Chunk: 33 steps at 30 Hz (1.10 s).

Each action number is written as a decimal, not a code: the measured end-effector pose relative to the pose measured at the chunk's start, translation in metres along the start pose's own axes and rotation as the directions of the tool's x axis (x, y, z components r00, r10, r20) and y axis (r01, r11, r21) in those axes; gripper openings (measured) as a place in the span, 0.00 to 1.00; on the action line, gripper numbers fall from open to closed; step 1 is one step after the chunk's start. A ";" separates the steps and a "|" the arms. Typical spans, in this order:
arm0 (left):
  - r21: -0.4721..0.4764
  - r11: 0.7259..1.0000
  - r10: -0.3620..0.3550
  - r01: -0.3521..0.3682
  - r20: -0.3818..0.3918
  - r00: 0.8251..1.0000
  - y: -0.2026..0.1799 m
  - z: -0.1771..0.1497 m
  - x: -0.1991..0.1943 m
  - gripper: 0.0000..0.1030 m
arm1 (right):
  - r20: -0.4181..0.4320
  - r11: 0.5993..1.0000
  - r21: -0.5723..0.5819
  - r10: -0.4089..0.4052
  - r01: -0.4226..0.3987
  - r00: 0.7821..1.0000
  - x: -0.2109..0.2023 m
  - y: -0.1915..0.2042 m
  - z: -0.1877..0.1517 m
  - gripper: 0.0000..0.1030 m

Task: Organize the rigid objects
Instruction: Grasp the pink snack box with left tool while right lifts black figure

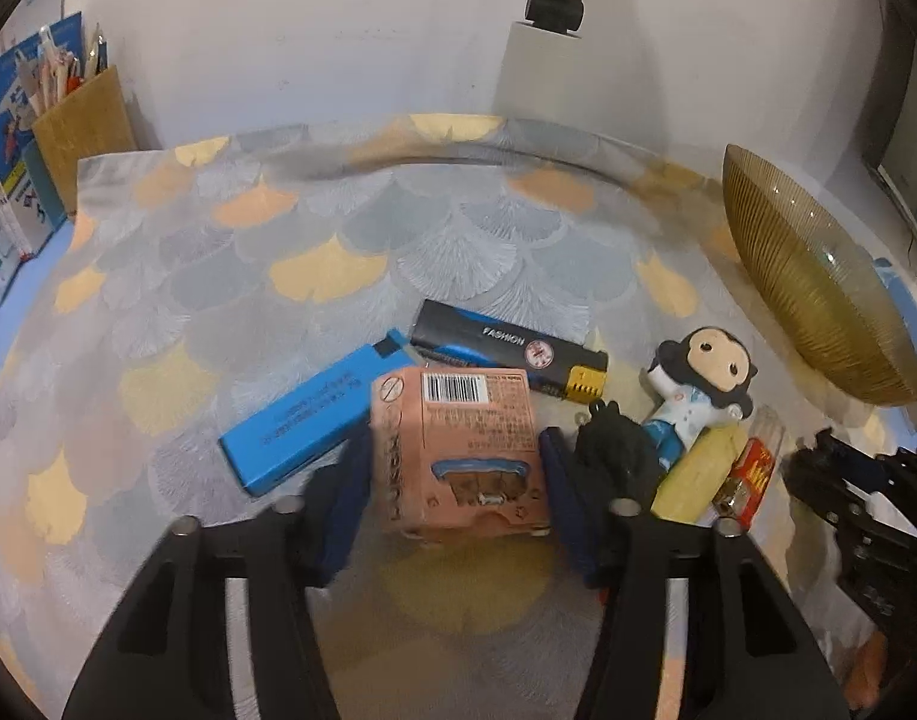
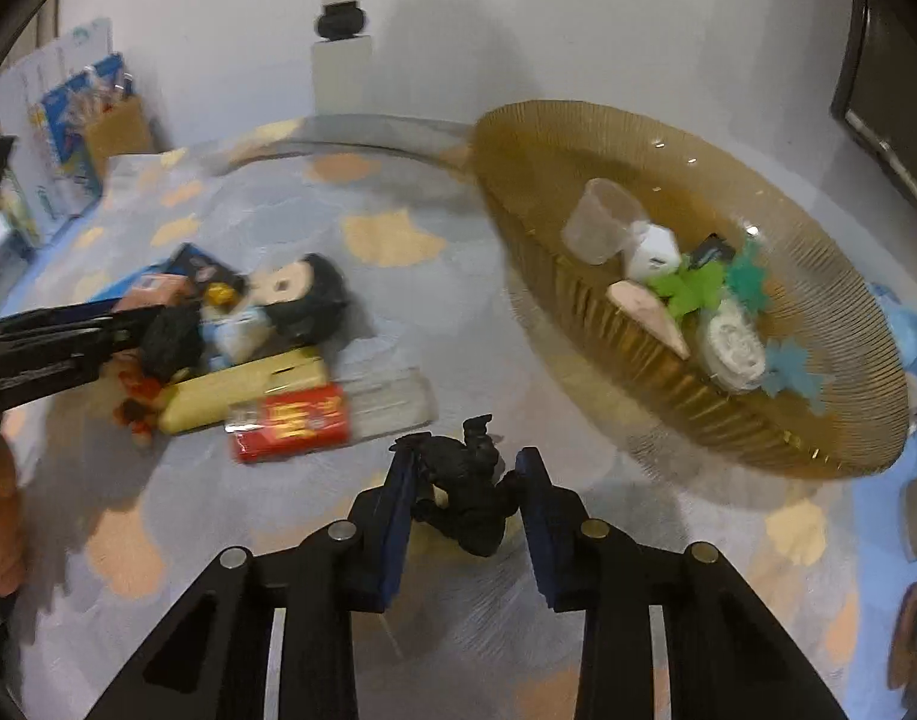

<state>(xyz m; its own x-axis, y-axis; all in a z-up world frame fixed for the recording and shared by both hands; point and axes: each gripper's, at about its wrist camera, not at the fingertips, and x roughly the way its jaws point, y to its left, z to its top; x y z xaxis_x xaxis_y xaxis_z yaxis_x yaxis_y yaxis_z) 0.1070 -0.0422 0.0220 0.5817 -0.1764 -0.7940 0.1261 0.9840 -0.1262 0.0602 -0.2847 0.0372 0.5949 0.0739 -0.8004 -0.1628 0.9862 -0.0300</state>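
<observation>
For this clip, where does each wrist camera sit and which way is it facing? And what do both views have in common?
Left wrist: on the left gripper, looking forward along its fingers at the pink box they close on; the right gripper shows at the right edge.
Right wrist: on the right gripper, looking along its fingers at the black figurine between them, amber bowl beyond.
Shared: patterned cloth, big-headed doll, red packet, bowl.

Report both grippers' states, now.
Left gripper: shut on the pink box.
Right gripper: shut on the black figurine.
</observation>
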 end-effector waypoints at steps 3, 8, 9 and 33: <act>-0.022 0.998 -0.063 0.063 -0.013 0.998 0.006 -0.009 -0.013 0.37 | 0.008 0.999 0.011 0.047 -0.047 0.999 -0.014 0.000 -0.008 0.32; -0.059 0.985 -0.162 0.163 0.021 0.987 0.017 -0.045 -0.053 0.37 | 0.016 0.995 0.001 0.103 -0.103 0.995 -0.044 0.015 -0.028 0.32; -0.054 0.985 -0.160 0.161 0.022 0.987 0.017 -0.054 -0.060 0.37 | 0.014 0.994 -0.005 0.106 -0.106 0.994 -0.049 0.020 -0.033 0.32; 0.039 0.999 -0.021 0.020 0.040 0.999 0.007 -0.118 -0.099 0.69 | -0.035 0.986 -0.066 0.154 -0.156 0.987 -0.057 0.037 -0.087 0.56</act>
<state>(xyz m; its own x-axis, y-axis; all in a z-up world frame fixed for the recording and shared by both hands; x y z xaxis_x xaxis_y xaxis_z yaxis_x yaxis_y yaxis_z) -0.0444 -0.0143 0.0291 0.6107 -0.1983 -0.7667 0.1691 0.9785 -0.1185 -0.0478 -0.2650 0.0296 0.5349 0.2200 -0.8157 -0.3052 0.9506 0.0563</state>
